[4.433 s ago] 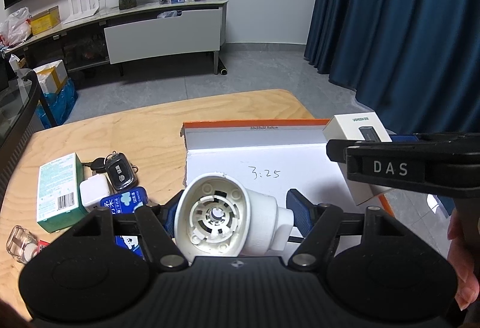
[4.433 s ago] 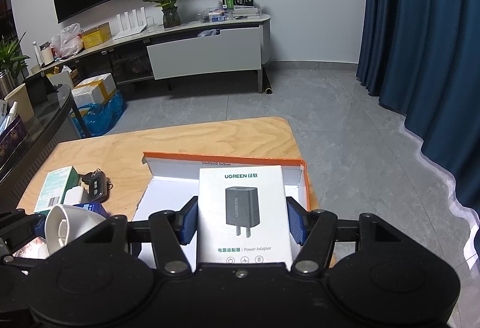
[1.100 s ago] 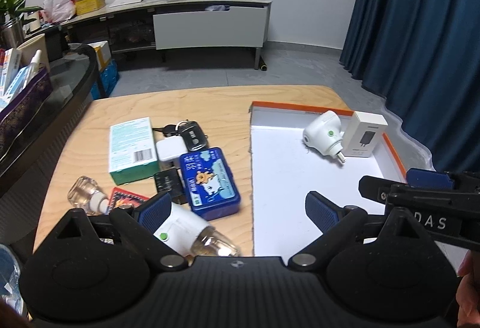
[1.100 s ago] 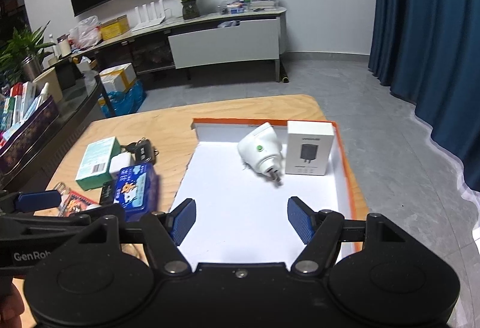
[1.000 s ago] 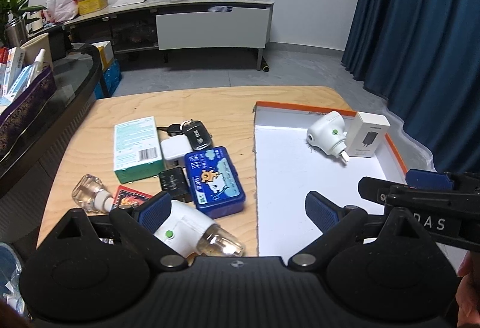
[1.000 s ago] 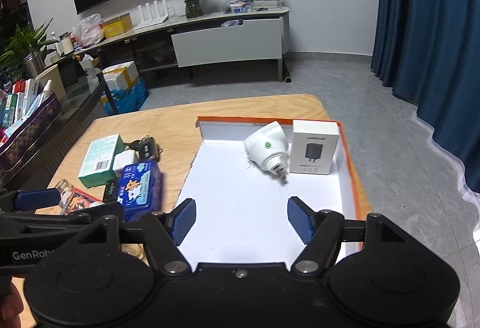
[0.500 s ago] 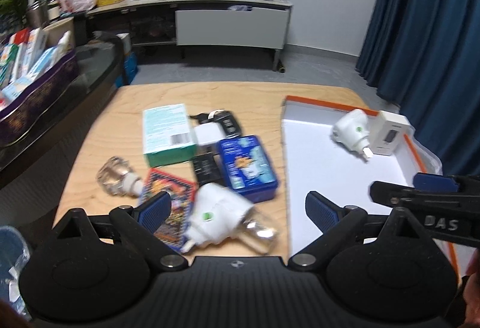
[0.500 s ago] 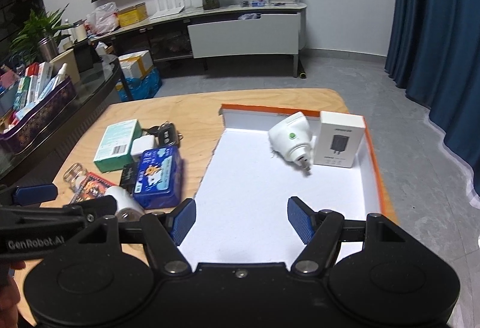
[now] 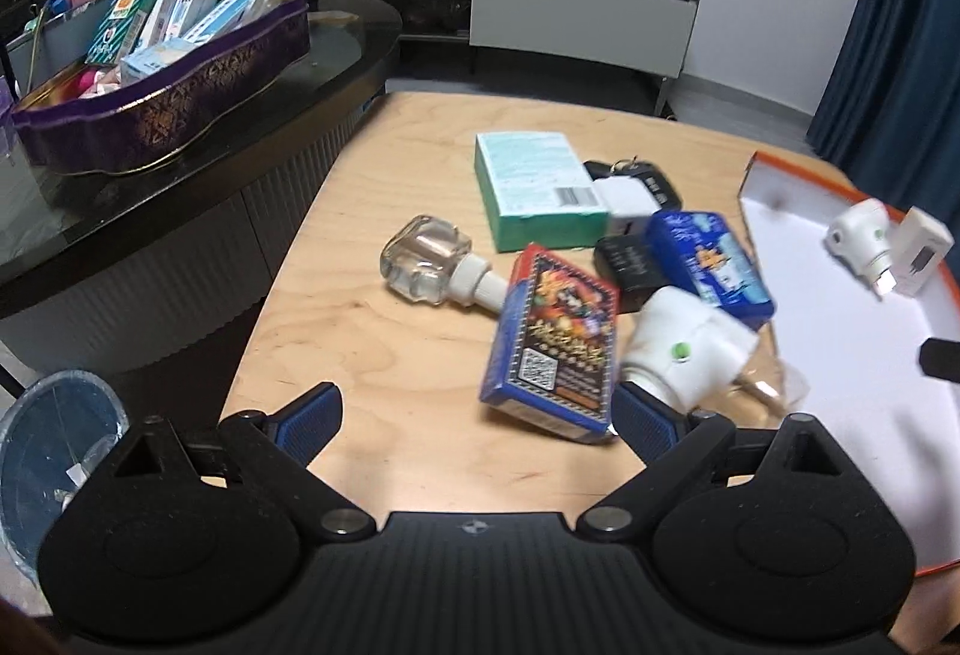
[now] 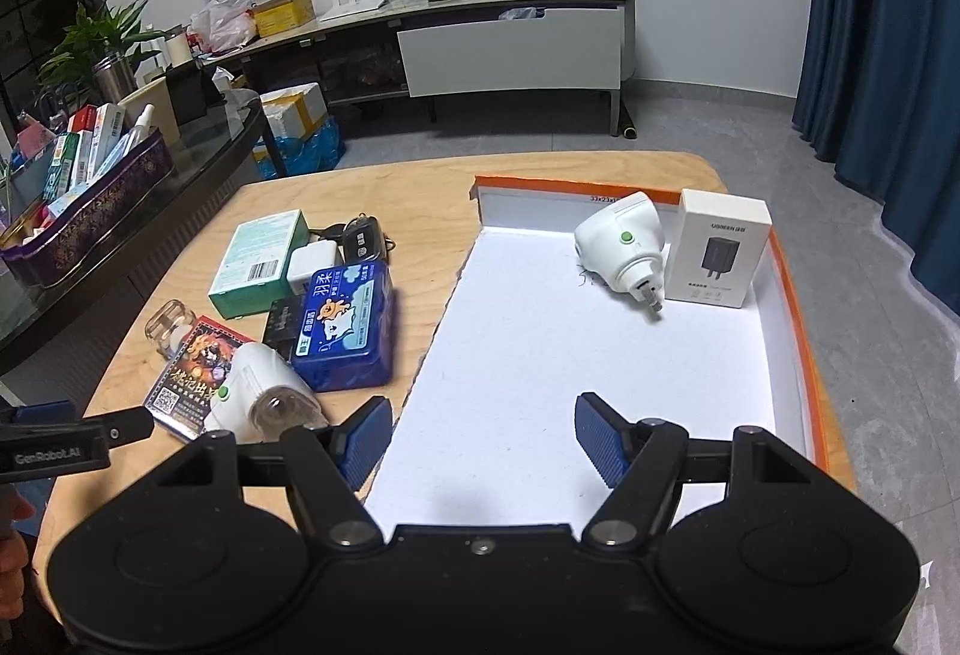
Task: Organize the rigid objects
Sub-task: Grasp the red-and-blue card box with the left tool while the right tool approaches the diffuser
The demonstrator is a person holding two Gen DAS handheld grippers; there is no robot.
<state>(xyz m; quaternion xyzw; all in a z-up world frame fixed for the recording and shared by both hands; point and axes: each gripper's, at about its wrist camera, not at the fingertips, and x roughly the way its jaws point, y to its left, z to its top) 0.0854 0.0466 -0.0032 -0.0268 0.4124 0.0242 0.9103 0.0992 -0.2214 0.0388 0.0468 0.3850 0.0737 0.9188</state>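
Observation:
My left gripper (image 9: 478,418) is open low over the wooden table (image 9: 372,343). The near end of a blue-and-red card box (image 9: 555,343) lies just ahead of its right finger, with a white plug-in vaporizer (image 9: 684,349) beside it. Past them lie a glass bottle (image 9: 429,265), a green box (image 9: 537,187), a blue tin (image 9: 708,265), a small black box (image 9: 624,262), a white charger cube (image 9: 627,196) and a key fob (image 9: 654,181). My right gripper (image 10: 483,439) is open and empty over the white tray (image 10: 792,295). The tray holds a white plug device (image 10: 621,244) and a white adapter box (image 10: 717,253).
A black glass table with a purple tin (image 9: 162,73) full of boxes stands left of the wooden table. A blue bin (image 9: 54,451) sits on the floor at lower left. A TV cabinet (image 10: 510,49) is at the back and a blue curtain (image 10: 888,25) at the right.
My left gripper has swung left and lower toward the loose items, so the card box and vaporizer now sit by its right finger. The right gripper drifted only slightly. Both stayed open.

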